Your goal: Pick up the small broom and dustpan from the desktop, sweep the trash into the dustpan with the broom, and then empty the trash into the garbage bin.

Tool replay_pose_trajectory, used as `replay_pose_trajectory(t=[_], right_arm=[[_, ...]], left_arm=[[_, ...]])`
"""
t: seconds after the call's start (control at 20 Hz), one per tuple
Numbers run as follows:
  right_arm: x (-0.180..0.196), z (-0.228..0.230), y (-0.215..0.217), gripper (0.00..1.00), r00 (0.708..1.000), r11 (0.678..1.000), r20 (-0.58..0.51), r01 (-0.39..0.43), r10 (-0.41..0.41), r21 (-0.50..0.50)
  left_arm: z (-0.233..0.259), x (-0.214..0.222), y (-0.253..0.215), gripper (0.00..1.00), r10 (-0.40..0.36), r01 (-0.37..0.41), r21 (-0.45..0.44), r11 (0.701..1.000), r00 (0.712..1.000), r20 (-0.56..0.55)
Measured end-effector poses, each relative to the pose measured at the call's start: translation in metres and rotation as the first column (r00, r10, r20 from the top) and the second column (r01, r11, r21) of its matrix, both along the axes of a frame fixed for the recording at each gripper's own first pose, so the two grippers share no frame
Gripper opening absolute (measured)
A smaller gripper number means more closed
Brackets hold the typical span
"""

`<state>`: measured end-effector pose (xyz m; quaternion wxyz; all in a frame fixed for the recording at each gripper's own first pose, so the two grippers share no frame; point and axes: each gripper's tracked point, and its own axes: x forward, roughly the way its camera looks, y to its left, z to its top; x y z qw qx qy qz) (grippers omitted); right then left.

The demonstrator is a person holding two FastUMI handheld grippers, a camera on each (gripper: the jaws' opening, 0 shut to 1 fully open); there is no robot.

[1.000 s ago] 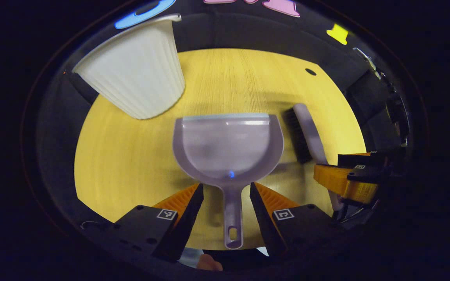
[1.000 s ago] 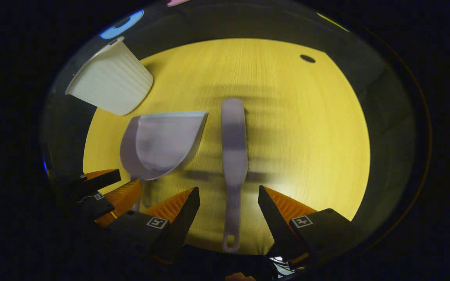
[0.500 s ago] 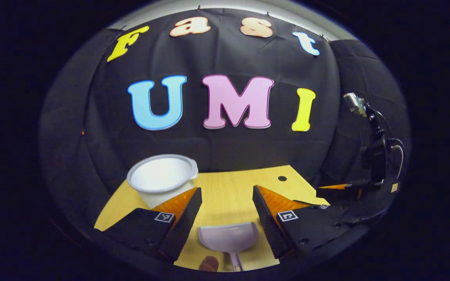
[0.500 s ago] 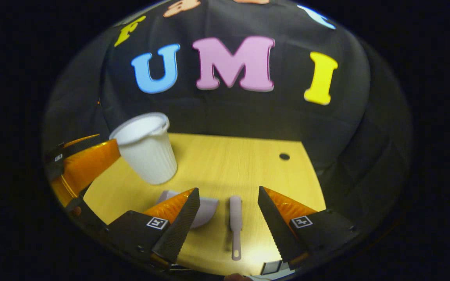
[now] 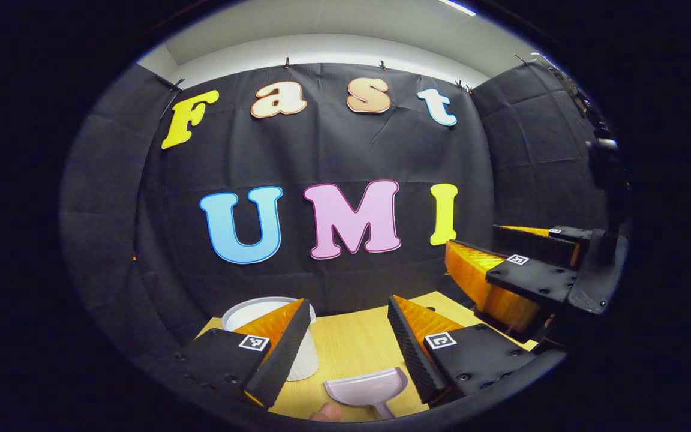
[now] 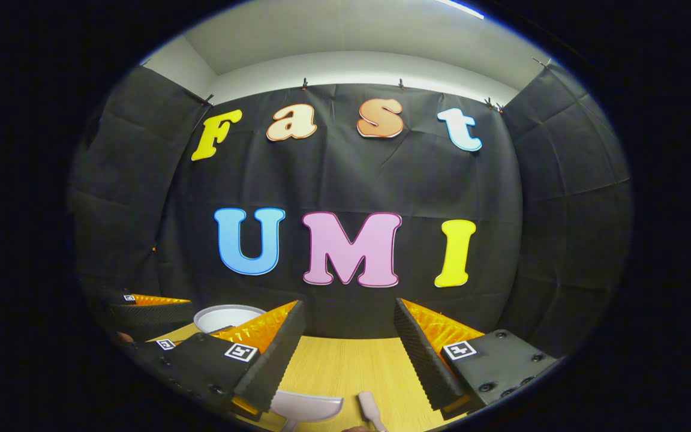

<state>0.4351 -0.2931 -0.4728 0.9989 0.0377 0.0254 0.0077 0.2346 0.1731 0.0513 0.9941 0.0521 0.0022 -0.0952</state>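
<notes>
Lilac dustpan (image 5: 366, 384) beside broom (image 6: 371, 409); white bin (image 5: 303, 360) behind.

Nothing here reads as a word or a number right now. The only signs are markings: a white square tag (image 5: 253, 342) with a blocky black pattern sits on top of each finger of the left gripper (image 5: 348, 301), and a matching tag (image 6: 457, 349) sits on each finger of the right gripper (image 6: 348, 302). They are code patterns, with no letters I can make out.

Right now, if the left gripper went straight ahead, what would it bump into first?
Probably the black cloth wall. The left gripper points over the desktop, above the dustpan, though depth is hard to judge.
</notes>
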Motion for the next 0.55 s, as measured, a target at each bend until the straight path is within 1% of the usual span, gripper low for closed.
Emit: replay_pose_trajectory(t=[0.05, 0.1, 0.15, 0.25, 0.35, 0.5, 0.55], right_arm=[[0.006, -0.002, -0.002, 0.96, 1.0, 1.0, -0.007, 0.001, -0.001, 0.015], [0.007, -0.005, -0.002, 0.91, 1.0, 1.0, -0.016, 0.006, -0.006, 0.023], [0.008, -0.004, -0.001, 0.96, 1.0, 1.0, -0.015, 0.011, -0.011, 0.025], [0.004, -0.002, 0.001, 0.96, 1.0, 1.0, -0.003, 0.019, -0.019, 0.008], [0.001, 0.0, 0.005, 0.96, 1.0, 1.0, 0.004, 0.015, -0.015, -0.004], [0.0, -0.002, 0.007, 0.96, 1.0, 1.0, -0.011, 0.011, -0.011, 0.004], [-0.001, 0.0, 0.007, 0.96, 1.0, 1.0, -0.011, 0.013, -0.013, 0.007]], left_arm=[[-0.003, -0.001, 0.002, 0.77, -0.003, 0.003, -0.005, 1.0, 1.0, -0.007], [-0.006, -0.003, 0.006, 0.75, -0.001, 0.001, -0.005, 1.0, 1.0, -0.011], [-0.012, -0.006, 0.012, 0.77, 0.007, -0.007, -0.001, 1.0, 1.0, -0.016], [-0.014, -0.01, 0.021, 0.77, 0.022, -0.023, -0.015, 1.0, 1.0, -0.019], [-0.015, -0.01, 0.027, 0.77, 0.031, -0.034, -0.06, 0.998, 0.999, -0.039], [-0.018, -0.01, 0.038, 0.78, 0.056, -0.062, -0.097, 0.993, 0.997, -0.061], [-0.017, -0.01, 0.042, 0.77, 0.064, -0.069, -0.1, 0.993, 0.996, -0.057]])
